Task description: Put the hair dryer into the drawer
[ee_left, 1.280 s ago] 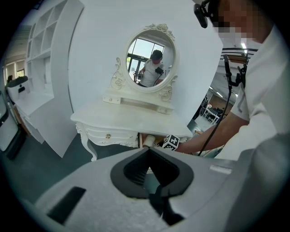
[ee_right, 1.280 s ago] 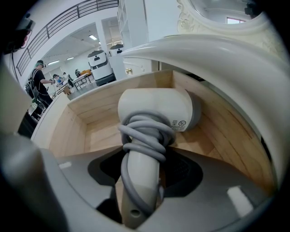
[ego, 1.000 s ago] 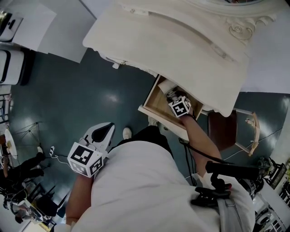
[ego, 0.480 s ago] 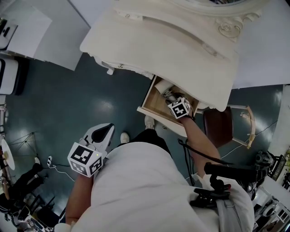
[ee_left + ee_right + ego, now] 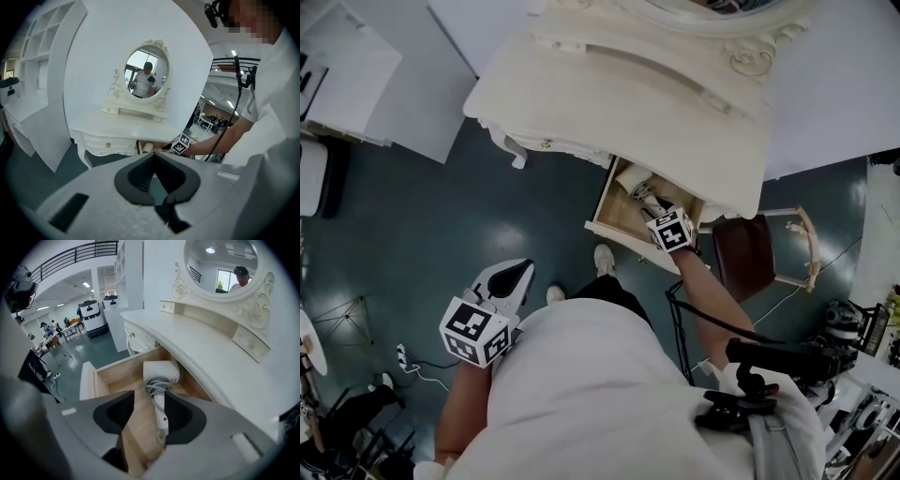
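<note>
The white corded hair dryer already lies in the open wooden drawer at mid-frame, the right claw closing empty above it, the left claw pressed together.

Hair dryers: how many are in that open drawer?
1. The hair dryer lies on the floor of the open drawer, cord wound round its handle. The drawer's back end runs under the tabletop, so more could be hidden there.

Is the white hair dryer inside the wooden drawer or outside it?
Inside. The white hair dryer, with its grey cord wrapped round the handle, lies on the floor of the open wooden drawer.
</note>
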Motion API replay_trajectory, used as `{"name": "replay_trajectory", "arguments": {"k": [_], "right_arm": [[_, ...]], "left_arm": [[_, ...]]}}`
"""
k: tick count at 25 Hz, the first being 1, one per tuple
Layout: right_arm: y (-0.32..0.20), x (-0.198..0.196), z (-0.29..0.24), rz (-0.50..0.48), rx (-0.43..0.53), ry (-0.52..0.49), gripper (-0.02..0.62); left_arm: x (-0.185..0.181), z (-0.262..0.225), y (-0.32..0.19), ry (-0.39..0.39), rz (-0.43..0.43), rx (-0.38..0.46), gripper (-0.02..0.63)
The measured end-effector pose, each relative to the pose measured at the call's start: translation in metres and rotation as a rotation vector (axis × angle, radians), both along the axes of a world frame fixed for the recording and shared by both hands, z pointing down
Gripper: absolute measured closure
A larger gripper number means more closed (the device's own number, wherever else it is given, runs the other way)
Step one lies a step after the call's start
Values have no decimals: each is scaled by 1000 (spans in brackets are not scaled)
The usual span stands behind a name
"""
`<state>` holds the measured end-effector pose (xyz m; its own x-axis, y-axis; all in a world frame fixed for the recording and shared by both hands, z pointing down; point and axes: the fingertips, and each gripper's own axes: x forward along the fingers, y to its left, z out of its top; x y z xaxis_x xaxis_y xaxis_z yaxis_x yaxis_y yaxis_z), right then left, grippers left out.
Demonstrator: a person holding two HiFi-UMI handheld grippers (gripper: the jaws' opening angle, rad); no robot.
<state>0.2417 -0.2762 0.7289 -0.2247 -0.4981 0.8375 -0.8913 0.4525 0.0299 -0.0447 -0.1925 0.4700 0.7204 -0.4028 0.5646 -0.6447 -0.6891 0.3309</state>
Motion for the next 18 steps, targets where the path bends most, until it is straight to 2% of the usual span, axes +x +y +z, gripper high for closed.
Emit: {"name": "replay_trajectory", "arguments": {"k": [3,7,11,18], "right_arm": [[11,-7,-14,23,16,10,420],[26,-17,-34,58,43,27,521],[47,-33,-51,84,58,30,590],[103,-87,-75,123,35,-48,595]], "left_arm": [[-9,-3,7,10,19,13,604],[-21,-8,12,19,42,24,604],[-37,-11,23,29,56,29,604],[-68,-10,52,58,88,42,604]]}}
